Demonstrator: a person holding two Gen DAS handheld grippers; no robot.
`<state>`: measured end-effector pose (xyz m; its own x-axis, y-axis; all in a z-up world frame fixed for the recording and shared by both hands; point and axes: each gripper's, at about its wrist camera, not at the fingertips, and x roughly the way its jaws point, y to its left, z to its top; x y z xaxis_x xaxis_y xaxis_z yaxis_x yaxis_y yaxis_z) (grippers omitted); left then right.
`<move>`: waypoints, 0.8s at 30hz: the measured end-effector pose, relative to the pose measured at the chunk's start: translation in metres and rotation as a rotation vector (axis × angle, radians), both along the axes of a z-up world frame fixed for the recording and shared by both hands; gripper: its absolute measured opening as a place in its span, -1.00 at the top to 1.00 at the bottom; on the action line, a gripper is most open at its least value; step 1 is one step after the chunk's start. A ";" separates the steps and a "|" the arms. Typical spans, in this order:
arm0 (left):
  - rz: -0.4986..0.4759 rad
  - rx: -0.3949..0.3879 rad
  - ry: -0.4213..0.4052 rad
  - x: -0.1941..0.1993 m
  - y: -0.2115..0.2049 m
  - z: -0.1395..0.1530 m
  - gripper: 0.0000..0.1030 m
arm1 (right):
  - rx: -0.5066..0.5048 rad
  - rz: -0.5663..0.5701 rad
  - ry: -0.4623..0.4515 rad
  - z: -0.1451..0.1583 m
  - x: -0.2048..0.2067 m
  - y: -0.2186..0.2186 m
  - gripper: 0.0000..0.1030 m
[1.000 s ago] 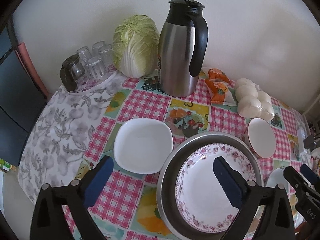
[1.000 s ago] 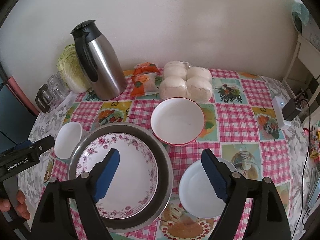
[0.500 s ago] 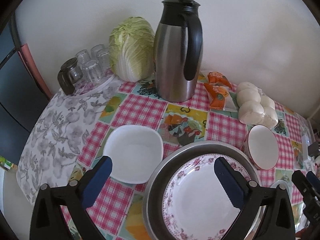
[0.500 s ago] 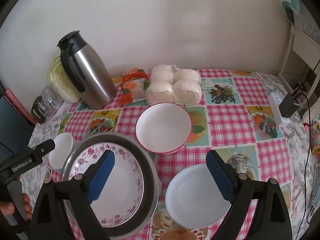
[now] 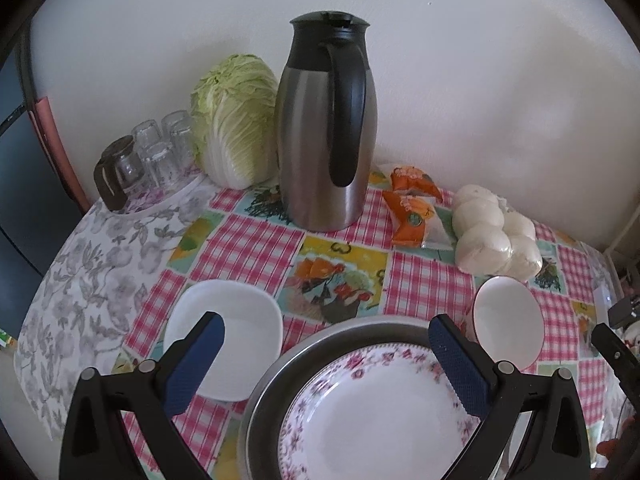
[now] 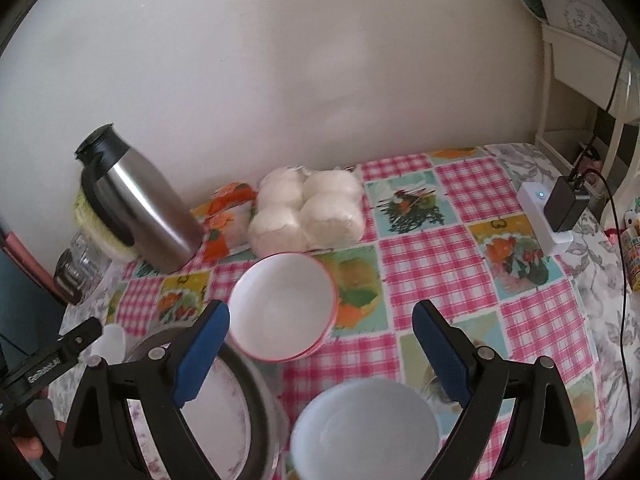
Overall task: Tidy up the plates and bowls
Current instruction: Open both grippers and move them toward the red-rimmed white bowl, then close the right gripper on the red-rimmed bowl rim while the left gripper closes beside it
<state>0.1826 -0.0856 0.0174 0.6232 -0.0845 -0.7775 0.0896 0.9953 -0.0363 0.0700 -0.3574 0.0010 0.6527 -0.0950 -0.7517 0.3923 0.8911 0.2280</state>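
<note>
Left wrist view: left gripper (image 5: 326,364) spread wide, blue pads empty, hovering over the near table edge. Between and below the jaws sits a floral-rimmed white ceramic plate (image 5: 376,420), lying inside a round grey metal basin (image 5: 344,330). Under the left pad, a square white ceramic dish (image 5: 240,320) rests just left of the basin. Just past the right pad, a red-rimmed white round bowl (image 5: 508,320) stands close beside the basin's right rim. Farther back: tall stainless-steel thermos jug with black handle (image 5: 328,132), upright, mid-table; a pale green napa cabbage (image 5: 236,120) left of it against the wall; clear drinking glasses (image 5: 160,152) far left; orange snack packets (image 5: 412,204) and a bag of white steamed buns (image 5: 496,236) to the right.

Right wrist view: right gripper (image 6: 320,348) likewise released, nothing held. A plain white round bowl (image 6: 364,432) lies near, between the jaws and low in frame. The red-rimmed bowl is beyond the left pad, buns just behind it. Basin and plate are partly hidden by the left finger. A white power strip with black plug (image 6: 552,216) sits far right on the pink checked tablecloth (image 6: 440,256). The left gripper's black tip shows at the left edge.
</note>
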 end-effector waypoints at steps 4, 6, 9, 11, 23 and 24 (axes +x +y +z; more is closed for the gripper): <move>-0.004 -0.006 -0.003 0.003 -0.006 -0.004 -1.00 | 0.003 -0.020 0.017 -0.009 0.003 -0.013 -0.81; -0.014 -0.007 0.006 0.004 -0.009 -0.006 -1.00 | 0.008 -0.023 0.028 -0.013 0.006 -0.018 -0.81; -0.037 -0.004 0.010 0.004 -0.016 -0.009 -1.00 | 0.024 -0.019 0.025 -0.017 0.008 -0.022 -0.81; -0.046 -0.002 0.019 0.004 -0.019 -0.011 -1.00 | 0.026 -0.022 0.017 -0.018 0.010 -0.025 -0.81; -0.095 0.050 0.029 0.013 -0.053 -0.006 -1.00 | 0.034 -0.029 -0.003 -0.030 0.020 -0.037 -0.81; -0.095 0.060 0.028 0.017 -0.059 -0.003 -1.00 | 0.042 -0.030 0.001 -0.033 0.021 -0.038 -0.81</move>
